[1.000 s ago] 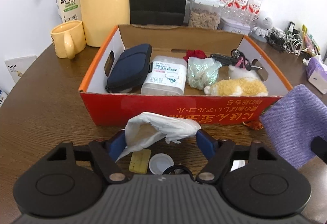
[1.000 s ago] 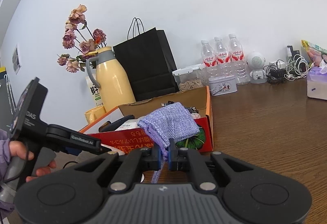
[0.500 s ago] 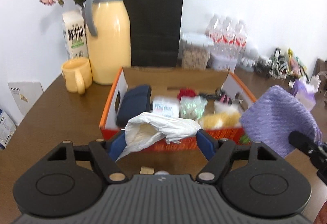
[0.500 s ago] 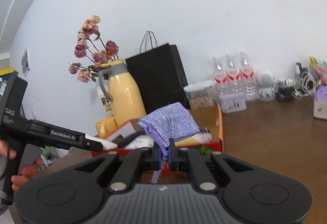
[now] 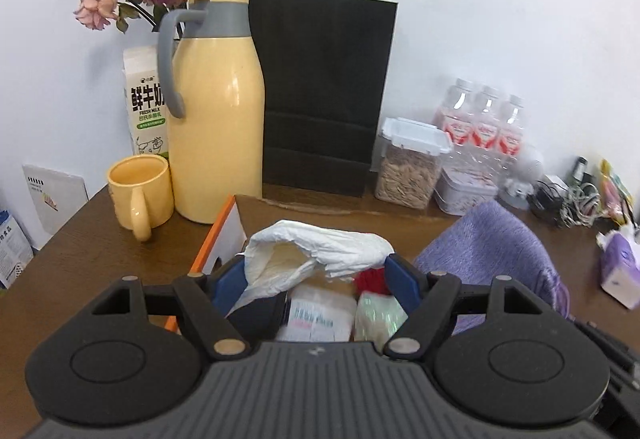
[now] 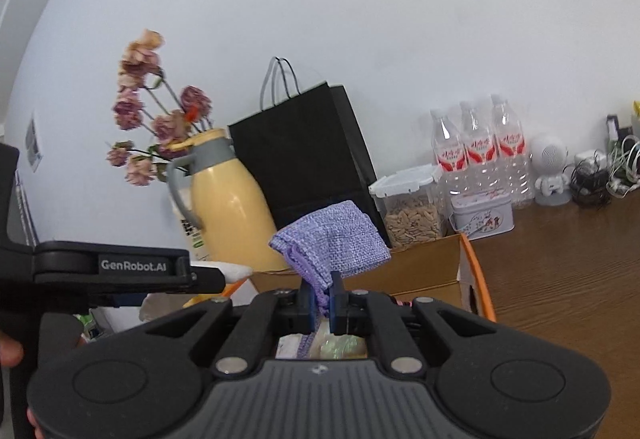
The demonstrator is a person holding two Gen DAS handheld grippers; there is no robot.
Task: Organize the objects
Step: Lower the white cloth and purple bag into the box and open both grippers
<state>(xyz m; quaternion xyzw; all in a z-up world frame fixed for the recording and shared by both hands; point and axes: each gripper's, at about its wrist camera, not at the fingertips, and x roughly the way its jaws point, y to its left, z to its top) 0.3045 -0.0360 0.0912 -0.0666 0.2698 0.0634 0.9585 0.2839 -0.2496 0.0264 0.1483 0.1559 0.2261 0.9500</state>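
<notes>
My left gripper [image 5: 316, 277] is shut on a crumpled white plastic bag [image 5: 316, 253] and holds it above the orange cardboard box [image 5: 224, 235]. Below it in the box lie a dark pouch [image 5: 256, 313], a white packet [image 5: 320, 315], a greenish packet [image 5: 378, 319] and something red [image 5: 370, 281]. My right gripper [image 6: 321, 305] is shut on a purple knitted cloth [image 6: 334, 237], held above the box [image 6: 424, 271]. The cloth also shows at the right in the left wrist view [image 5: 492, 251]. The left gripper's body shows at the left in the right wrist view [image 6: 120, 267].
Behind the box stand a yellow thermos jug [image 5: 214, 111], a yellow mug [image 5: 140, 191], a milk carton [image 5: 146, 103], a black paper bag [image 5: 324, 95], a cereal container [image 5: 412, 165], a tin [image 5: 466, 191] and water bottles [image 5: 484, 127]. A tissue pack [image 5: 618, 271] and cables [image 5: 576, 199] lie right.
Both grippers have risen and moved forward over the box with their loads. The box now lies beneath the left gripper instead of ahead of it.
</notes>
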